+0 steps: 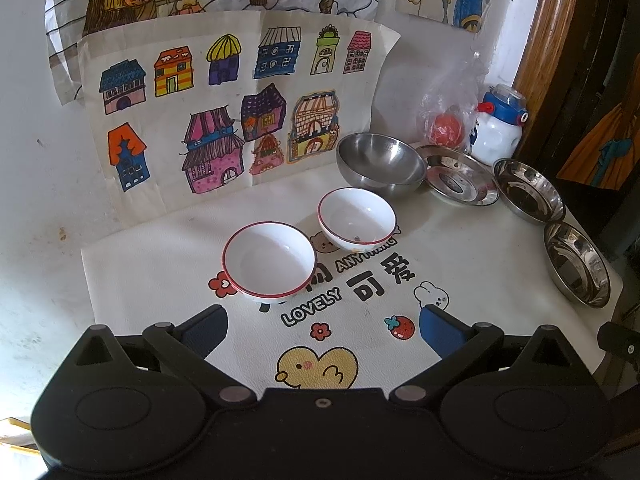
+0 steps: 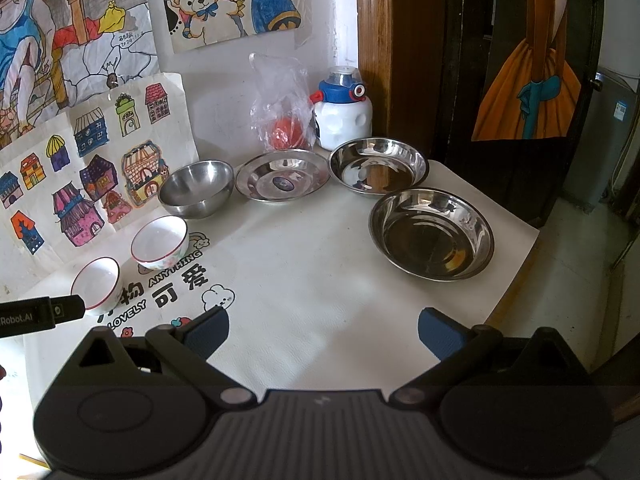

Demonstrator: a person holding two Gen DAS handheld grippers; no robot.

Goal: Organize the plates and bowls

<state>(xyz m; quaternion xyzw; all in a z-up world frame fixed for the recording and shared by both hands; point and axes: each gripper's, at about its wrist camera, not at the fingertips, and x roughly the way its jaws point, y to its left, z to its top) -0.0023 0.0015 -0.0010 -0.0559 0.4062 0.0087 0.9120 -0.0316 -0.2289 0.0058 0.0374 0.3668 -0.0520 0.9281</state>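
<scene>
Left wrist view: left gripper [image 1: 323,326] is hovering, jaws apart, near two red-rimmed white ceramic bowls [image 1: 269,259]; right gripper [image 2: 323,330], jaws apart, is facing three shallow steel plates [image 2: 431,234].

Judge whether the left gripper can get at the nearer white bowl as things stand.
Probably yes: the left gripper is open, and the nearer white bowl sits just ahead with only bare mat between.

white bowls [image 1: 269,259]: 2 | steel bowl [image 1: 380,158]: 1 | steel plates [image 2: 431,233]: 3
</scene>
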